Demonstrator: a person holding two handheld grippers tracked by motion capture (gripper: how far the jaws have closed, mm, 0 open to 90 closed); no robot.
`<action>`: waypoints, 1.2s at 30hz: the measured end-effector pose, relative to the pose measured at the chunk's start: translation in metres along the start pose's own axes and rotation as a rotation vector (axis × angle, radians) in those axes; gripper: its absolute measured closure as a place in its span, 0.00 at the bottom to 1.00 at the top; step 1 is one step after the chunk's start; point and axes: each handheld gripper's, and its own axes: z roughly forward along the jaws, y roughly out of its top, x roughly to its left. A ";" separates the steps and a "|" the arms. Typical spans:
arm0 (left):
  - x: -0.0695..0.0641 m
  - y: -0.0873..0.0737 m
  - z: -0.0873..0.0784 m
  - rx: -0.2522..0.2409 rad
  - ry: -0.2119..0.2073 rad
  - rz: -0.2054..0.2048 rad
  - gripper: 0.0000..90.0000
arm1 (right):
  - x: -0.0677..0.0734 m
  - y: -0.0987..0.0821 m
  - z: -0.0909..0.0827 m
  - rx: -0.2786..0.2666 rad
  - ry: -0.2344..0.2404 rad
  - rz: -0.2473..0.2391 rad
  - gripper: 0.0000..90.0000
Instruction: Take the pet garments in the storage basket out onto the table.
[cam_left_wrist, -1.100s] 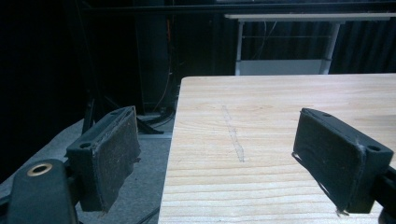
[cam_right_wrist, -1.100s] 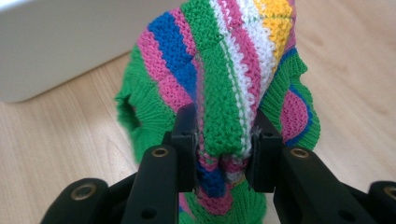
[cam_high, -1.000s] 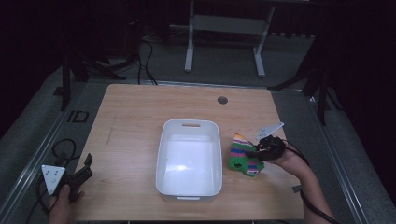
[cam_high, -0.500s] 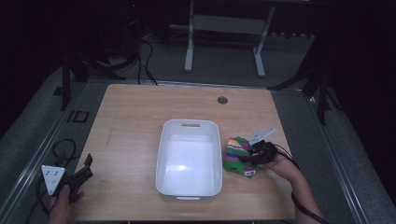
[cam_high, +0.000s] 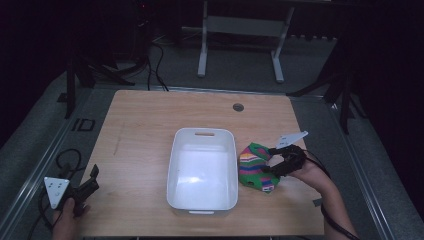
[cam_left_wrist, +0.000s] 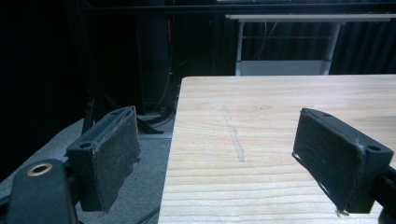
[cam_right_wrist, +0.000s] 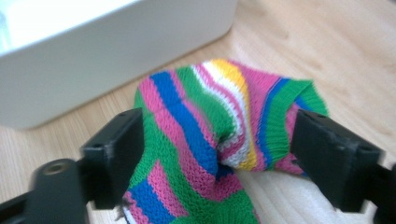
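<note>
Striped sock (cam_high: 254, 166) | bunched, long axis alongside bin (cam_high: 203, 170) | right hand-held gripper (cam_high: 272, 161) straddling it

Between my right gripper's (cam_right_wrist: 217, 158) matt black jaws bunches a ribbed knit sock (cam_right_wrist: 210, 135); beyond it sits a smooth white plastic bin (cam_right_wrist: 93, 56), on a pale wood-grain surface (cam_right_wrist: 327, 46).

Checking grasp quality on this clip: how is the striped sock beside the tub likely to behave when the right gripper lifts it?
The striped sock is soft knit, already bunched into folds, so it will probably droop and hang loose. It looks light for its size. The ribbed weave should grip the pads of the right gripper rather than slip.
</note>
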 end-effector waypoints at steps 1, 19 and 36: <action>0.000 0.000 0.000 0.000 0.000 0.000 0.16 | 0.000 0.000 -0.003 -0.012 -0.005 0.003 0.18; 0.000 0.000 0.000 0.000 -0.002 -0.001 0.16 | -0.023 -0.057 -0.028 -0.255 -0.329 0.253 0.15; 0.000 0.000 0.000 -0.001 -0.004 0.002 0.16 | -0.005 -0.117 -0.023 -0.359 -0.580 0.439 0.16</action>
